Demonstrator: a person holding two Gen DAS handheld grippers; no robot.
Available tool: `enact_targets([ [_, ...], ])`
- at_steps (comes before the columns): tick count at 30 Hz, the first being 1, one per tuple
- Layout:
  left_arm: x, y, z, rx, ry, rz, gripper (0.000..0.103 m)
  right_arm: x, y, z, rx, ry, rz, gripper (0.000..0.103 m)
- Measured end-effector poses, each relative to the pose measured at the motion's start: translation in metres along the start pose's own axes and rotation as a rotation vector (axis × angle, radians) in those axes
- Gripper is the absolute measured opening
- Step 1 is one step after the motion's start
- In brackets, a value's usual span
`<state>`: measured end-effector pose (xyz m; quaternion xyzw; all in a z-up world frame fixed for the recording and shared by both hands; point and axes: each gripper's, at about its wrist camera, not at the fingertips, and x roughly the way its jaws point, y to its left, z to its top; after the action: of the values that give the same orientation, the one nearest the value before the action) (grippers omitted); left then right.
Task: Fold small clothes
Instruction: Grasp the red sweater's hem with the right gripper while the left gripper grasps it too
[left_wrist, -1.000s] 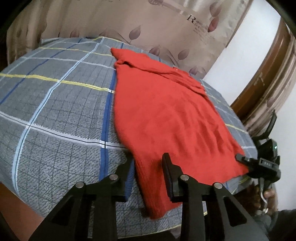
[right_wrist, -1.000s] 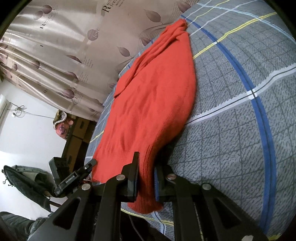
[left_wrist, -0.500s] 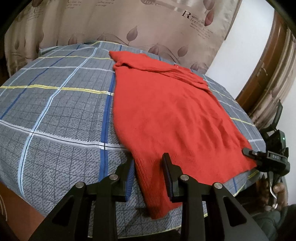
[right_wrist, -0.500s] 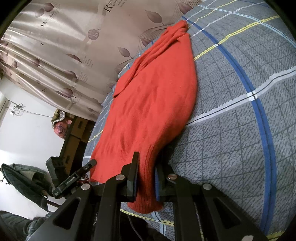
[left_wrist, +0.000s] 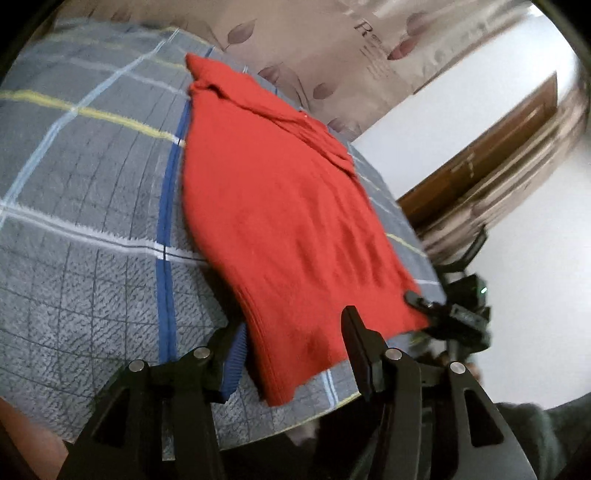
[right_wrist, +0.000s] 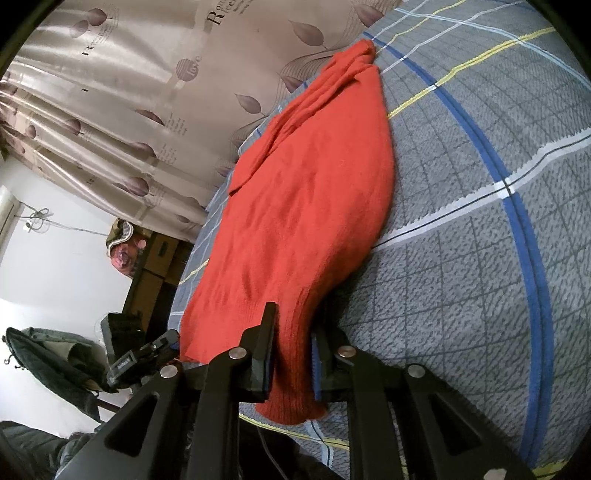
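A red knit sweater (left_wrist: 273, 206) lies flat on a grey plaid bedsheet (left_wrist: 81, 206), hem toward me. My left gripper (left_wrist: 295, 332) is open, its fingers on either side of the hem's left corner. In the right wrist view the sweater (right_wrist: 303, 192) stretches away from me, and my right gripper (right_wrist: 293, 350) is shut on the hem's other corner, which hangs between the pads. The right gripper also shows at the right edge of the left wrist view (left_wrist: 443, 314).
A beige leaf-print curtain (right_wrist: 129, 92) hangs behind the bed. A wooden door frame (left_wrist: 480, 166) stands at the right. A dark jacket (right_wrist: 44, 354) and stacked boxes (right_wrist: 155, 266) stand beside the bed at the left. The bed edge runs just under both grippers.
My left gripper has opened wider and swung, so the view is tilted and blurred. The right gripper stays shut on the hem, which has shifted a little.
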<state>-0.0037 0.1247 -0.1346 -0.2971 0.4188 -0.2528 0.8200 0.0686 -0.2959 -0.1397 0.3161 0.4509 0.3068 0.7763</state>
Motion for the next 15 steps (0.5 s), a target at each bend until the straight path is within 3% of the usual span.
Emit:
enact_targets([
  [6,0.005,0.005,0.009,-0.046,0.014,-0.059,0.05,-0.001,0.007,-0.001,-0.035,0.004,0.009,0.029],
  [13,0.013,0.007,0.019,-0.098,0.049,-0.079,0.05,0.0,0.008,-0.001,-0.027,0.012,0.006,0.029],
  [15,0.012,0.007,0.019,-0.093,0.046,-0.067,0.045,0.0,0.009,-0.001,-0.026,0.013,-0.005,0.024],
])
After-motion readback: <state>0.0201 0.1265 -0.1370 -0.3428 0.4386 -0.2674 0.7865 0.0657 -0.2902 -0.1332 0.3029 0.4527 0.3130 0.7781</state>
